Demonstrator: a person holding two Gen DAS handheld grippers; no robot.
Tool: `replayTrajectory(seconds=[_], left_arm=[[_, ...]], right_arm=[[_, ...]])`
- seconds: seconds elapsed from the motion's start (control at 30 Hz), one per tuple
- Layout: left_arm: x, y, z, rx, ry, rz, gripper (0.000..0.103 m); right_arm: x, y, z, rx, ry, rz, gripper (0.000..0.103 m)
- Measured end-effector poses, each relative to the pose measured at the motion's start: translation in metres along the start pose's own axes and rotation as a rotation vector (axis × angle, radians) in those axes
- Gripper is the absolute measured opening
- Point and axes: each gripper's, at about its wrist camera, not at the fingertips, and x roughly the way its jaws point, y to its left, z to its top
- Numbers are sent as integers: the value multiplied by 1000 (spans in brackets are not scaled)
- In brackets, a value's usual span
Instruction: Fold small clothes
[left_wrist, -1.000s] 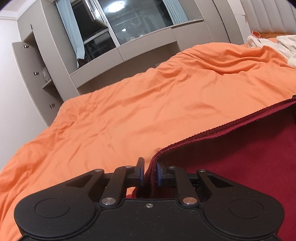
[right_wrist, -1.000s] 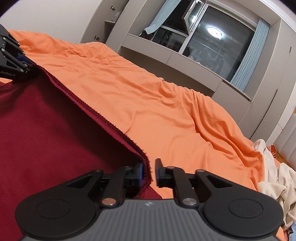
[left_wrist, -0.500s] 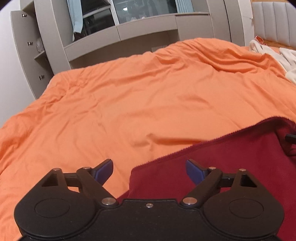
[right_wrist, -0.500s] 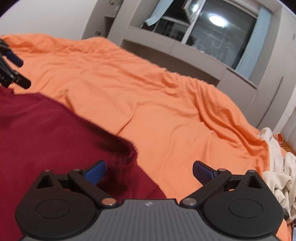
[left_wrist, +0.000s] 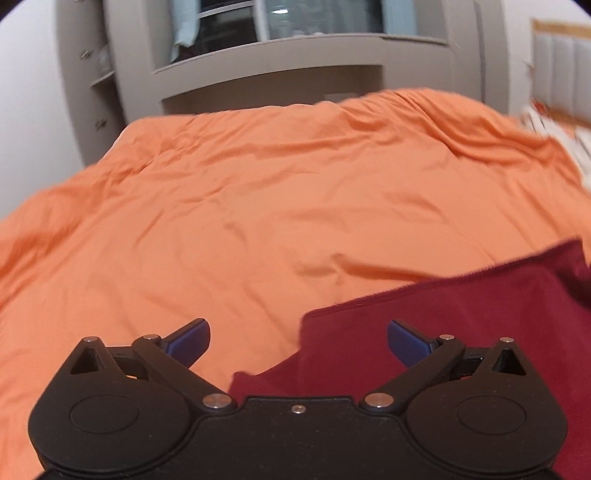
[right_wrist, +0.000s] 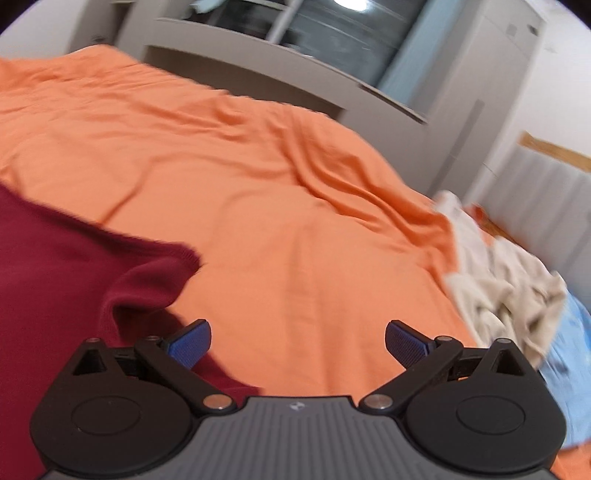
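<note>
Both tools (left_wrist: 298, 339) (right_wrist: 297, 339) now spread wide; maroon garment (left_wrist: 461, 325) dropped on orange duvet (left_wrist: 258, 206).

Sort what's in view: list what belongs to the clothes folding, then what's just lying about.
Part of the job:
dark red garment, lying flat
left gripper, open
right gripper, open
orange bedcover, the folding surface

Just lying about:
cream cloth pile at the bed's right edge
light blue cloth beside the pile
grey cabinets beyond the bed
</note>
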Motion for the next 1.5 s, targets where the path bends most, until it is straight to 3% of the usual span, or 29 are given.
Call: replayTrajectory(seconds=[0.1, 0.23, 0.33, 0.47, 0.57, 0.7, 0.87, 1.2, 1.5], left_arm=[[-5, 27, -4, -99, 5, -19, 102], [-6, 62, -18, -211, 27, -49, 102], [-5, 81, -31, -264, 43, -83, 102], [5, 103, -46, -364, 87, -171, 102], [13, 109, -56, -424, 133, -243, 102], [13, 106, -62, -417, 162, -381, 102], [-1, 95, -63, -392, 154, -505, 102], [-54, 90, -58, -422, 38, -628, 102], [-81, 87, -64, -426, -14, -673, 102]], right_arm=[[-6, -15, 2, 74, -11, -7, 103], [-24, -16, 8, 102, -45, 120, 103], [-30, -4, 6, 69, -19, 193, 103], [-18, 12, -7, -6, 87, 179, 103], [-7, 7, -16, 27, 142, 137, 103], [-17, -9, -17, 120, 143, 139, 103], [-50, -11, -9, 113, 67, 146, 103], [-106, -5, -9, 113, -43, 185, 103], [-131, 12, -19, 78, -72, 228, 103]])
